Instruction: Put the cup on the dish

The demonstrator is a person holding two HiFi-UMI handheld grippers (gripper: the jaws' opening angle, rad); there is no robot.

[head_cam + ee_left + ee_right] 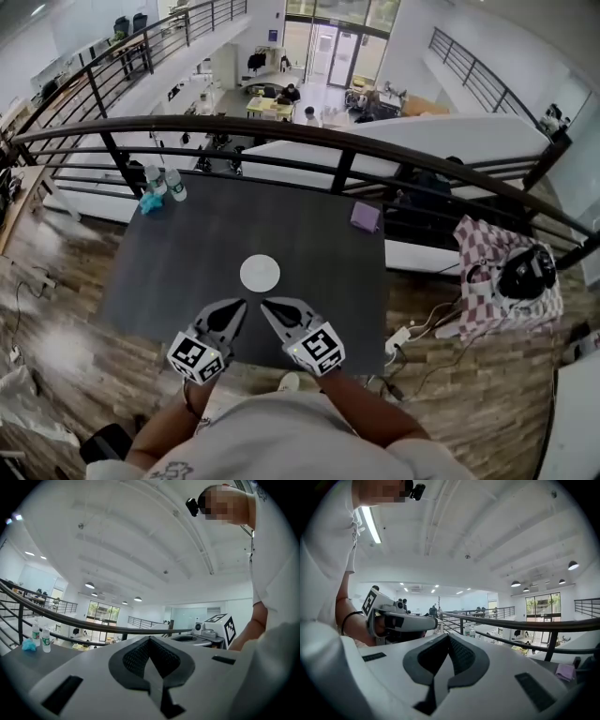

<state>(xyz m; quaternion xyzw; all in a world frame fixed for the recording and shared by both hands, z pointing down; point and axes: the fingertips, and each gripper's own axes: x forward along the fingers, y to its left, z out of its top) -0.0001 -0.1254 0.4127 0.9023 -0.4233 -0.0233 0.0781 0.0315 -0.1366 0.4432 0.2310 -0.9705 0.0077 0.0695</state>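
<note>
The white dish is seen bare; a purple item, perhaps the cup, lies well apart. Left gripper and right gripper are clenched, empty
</note>
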